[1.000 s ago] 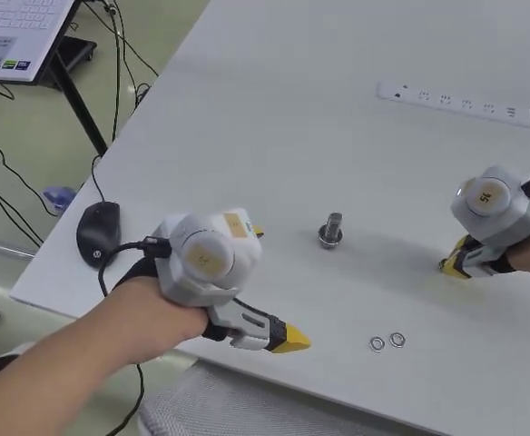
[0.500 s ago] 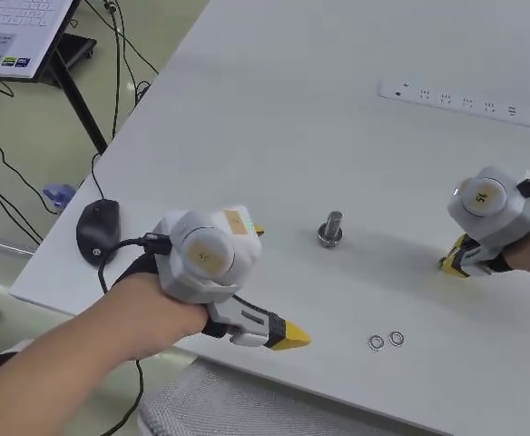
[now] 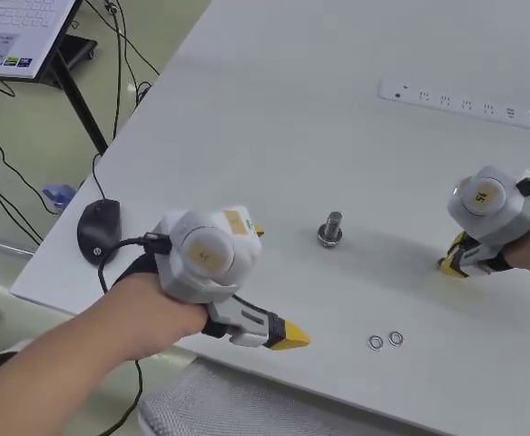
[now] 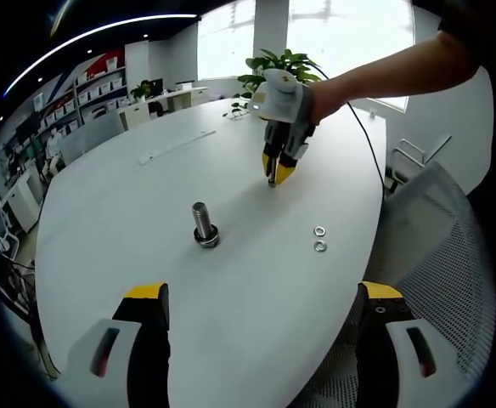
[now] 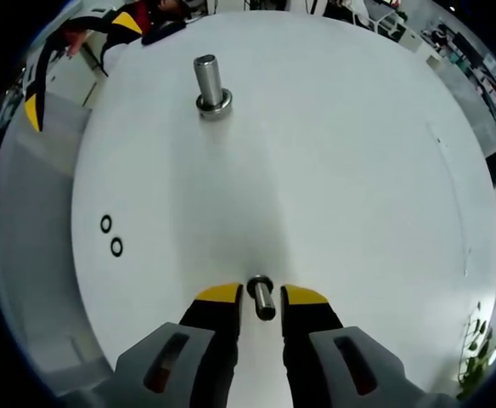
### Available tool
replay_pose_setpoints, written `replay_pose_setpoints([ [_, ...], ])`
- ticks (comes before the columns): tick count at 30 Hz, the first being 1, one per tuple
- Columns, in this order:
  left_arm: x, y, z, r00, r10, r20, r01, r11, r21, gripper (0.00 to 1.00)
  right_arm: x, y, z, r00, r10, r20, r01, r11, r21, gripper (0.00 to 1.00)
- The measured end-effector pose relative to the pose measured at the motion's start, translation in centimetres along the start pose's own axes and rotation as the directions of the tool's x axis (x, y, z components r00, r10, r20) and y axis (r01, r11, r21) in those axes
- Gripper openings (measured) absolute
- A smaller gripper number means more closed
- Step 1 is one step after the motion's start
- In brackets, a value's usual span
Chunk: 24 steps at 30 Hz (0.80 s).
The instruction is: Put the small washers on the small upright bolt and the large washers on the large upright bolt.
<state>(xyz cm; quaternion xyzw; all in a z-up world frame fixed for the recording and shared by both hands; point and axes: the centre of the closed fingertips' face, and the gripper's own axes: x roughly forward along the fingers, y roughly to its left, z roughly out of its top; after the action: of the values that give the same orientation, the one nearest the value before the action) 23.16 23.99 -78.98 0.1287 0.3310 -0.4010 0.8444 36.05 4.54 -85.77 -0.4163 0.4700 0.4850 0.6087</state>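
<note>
The large upright bolt point(image 3: 330, 229) point(image 4: 203, 225) point(image 5: 209, 83) stands mid-table with a dark ring around its base. Two small washers point(image 3: 386, 341) point(image 4: 319, 238) point(image 5: 110, 235) lie flat side by side near the front edge. My right gripper point(image 3: 449, 264) point(image 5: 262, 293) point(image 4: 273, 176) points down at the table on the right, its jaws closed in on the small bolt point(image 5: 261, 299), which stands upright between the yellow fingertips point(image 5: 222, 295). My left gripper point(image 3: 274, 286) point(image 4: 262, 293) hovers wide open near the front edge, left of the washers, holding nothing.
A white power strip point(image 3: 456, 103) lies at the back right. A black mouse point(image 3: 98, 232) sits at the table's left edge, with cables and a laptop point(image 3: 11, 36) beyond it. A grey mesh chair point(image 3: 220, 404) stands under the front edge.
The right gripper has shifted very slightly; the left gripper, the large bolt and the washers stay where they were.
</note>
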Motion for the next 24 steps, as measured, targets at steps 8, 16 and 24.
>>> replay_pose_setpoints([
  [8, -0.3, 0.0, 0.2, 1.0000, 0.003, 0.004, -0.003, 1.000, 0.005, 0.91, -1.3, -0.3, 0.6, 1.0000, 0.003, 0.006, -0.002, 0.999, -0.039, 0.22],
  [16, -0.4, 0.0, 0.6, 0.9999, 0.011, 0.013, -0.011, 1.000, 0.013, 0.92, -2.2, 0.0, 2.1, 0.9996, 0.009, 0.027, -0.008, 0.998, -0.066, 0.26],
  [24, -0.4, -0.2, 0.1, 0.9999, 0.003, -0.011, -0.003, 1.000, 0.027, 0.95, -2.5, 1.6, 3.9, 0.9979, 0.028, 0.058, -0.022, 0.995, -0.096, 0.31],
])
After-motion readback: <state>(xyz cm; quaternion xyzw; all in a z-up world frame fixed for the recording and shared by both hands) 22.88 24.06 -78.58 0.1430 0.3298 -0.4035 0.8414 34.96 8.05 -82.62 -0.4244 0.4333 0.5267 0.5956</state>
